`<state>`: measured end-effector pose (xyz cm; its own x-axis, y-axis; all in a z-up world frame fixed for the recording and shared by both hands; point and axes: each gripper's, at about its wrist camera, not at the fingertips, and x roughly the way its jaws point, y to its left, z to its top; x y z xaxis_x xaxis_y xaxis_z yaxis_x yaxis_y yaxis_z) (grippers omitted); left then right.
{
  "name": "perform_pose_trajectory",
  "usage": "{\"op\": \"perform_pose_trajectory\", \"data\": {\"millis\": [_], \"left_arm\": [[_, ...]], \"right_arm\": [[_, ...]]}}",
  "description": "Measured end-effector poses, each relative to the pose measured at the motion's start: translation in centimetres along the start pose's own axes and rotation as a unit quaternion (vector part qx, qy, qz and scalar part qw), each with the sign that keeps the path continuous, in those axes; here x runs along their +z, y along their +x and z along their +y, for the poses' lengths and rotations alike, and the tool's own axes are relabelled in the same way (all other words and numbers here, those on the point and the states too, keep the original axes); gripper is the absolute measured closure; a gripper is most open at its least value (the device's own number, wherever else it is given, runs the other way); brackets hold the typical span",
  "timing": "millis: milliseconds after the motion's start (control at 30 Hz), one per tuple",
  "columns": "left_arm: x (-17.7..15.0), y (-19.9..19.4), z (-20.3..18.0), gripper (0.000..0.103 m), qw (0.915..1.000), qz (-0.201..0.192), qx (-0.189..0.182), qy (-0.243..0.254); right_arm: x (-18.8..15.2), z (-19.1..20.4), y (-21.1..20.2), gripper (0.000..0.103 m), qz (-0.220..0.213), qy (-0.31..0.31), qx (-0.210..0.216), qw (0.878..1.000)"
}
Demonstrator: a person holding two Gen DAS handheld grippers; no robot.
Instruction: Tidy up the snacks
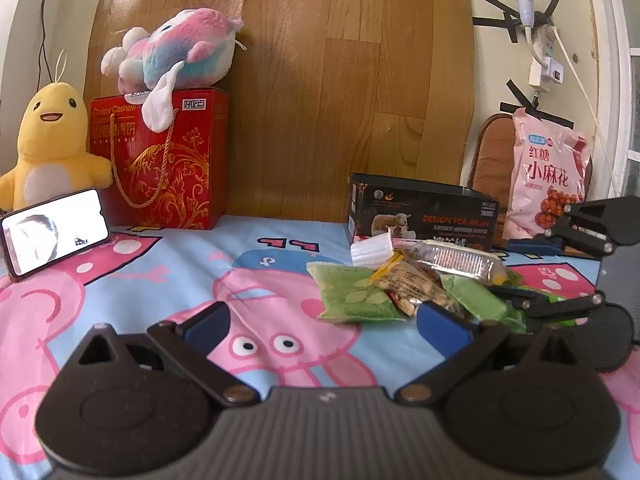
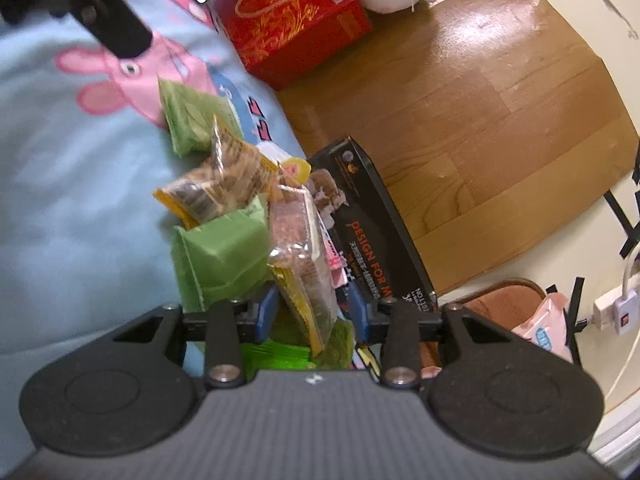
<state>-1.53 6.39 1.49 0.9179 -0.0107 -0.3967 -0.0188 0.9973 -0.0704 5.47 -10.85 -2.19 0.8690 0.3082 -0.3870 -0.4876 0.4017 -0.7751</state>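
A pile of snack packets lies on the cartoon-print cloth: green packets, a yellow-edged nut packet and a clear packet. My left gripper is open and empty, low over the cloth just left of the pile. My right gripper hangs over the pile, jaws partly open around a clear and yellow packet, pads apart from it. A green packet lies just left of it. The right gripper also shows in the left wrist view.
A black box stands behind the pile. A pink snack bag leans at the back right. A red gift box with a plush toy on top, a yellow plush and a phone stand at the left.
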Motion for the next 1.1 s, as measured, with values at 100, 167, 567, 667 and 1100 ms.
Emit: {"op": "perform_pose_trajectory", "data": {"millis": [100, 167, 567, 667, 1100], "left_arm": [[0.0, 0.0, 0.0, 0.0, 1.0, 0.0, 0.0, -0.001], [0.0, 0.0, 0.1, 0.0, 1.0, -0.001, 0.0, -0.003], [0.1, 0.1, 0.8, 0.0, 0.9997, -0.002, -0.001, -0.025], [0.1, 0.0, 1.0, 0.0, 0.9995, -0.005, 0.0, -0.032], [0.2, 0.2, 1.9, 0.0, 0.998, 0.017, -0.037, -0.049]], "right_arm": [[0.5, 0.1, -0.4, 0.062, -0.019, 0.006, 0.003, 1.0], [0.8, 0.5, 0.3, 0.062, -0.019, 0.001, -0.008, 1.0], [1.2, -1.0, 1.4, 0.079, -0.024, 0.072, -0.006, 0.997], [1.3, -4.4, -0.8, 0.08, -0.035, 0.198, 0.007, 0.98], [-7.8, -7.4, -8.0, 0.074, 0.014, 0.569, 0.132, 0.811]]}}
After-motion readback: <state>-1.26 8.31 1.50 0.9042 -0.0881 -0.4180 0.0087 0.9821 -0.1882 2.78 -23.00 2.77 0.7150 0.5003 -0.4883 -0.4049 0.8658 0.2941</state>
